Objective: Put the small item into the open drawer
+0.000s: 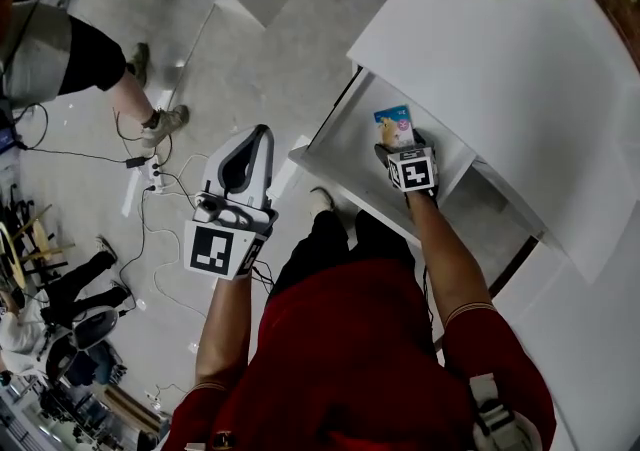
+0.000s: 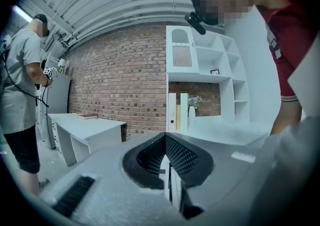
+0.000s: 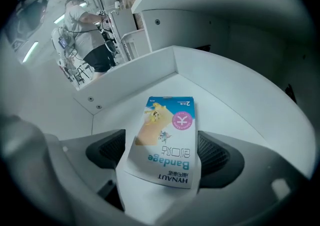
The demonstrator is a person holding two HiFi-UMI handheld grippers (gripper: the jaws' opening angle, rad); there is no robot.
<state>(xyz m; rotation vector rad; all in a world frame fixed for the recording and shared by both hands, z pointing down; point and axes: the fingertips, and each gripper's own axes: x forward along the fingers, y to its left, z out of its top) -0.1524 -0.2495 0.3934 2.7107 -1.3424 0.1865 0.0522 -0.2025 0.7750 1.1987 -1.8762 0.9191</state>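
Black-padded right hand-held gripper [image 3: 162, 156] clamps bandage box [image 3: 167, 135], low inside open white drawer [image 3: 245, 102]. Step: placing. Next likely: spread jaws, release box, withdraw clear. Left hand-held gripper [image 2: 168, 172] closed, empty, idle over floor.

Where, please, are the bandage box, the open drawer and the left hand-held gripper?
bandage box [image 3: 167, 140]: right gripper view, printed front face.
open drawer [image 1: 350, 139]: head view, bare floor.
left hand-held gripper [image 1: 263, 134]: head view, between its fingertips.
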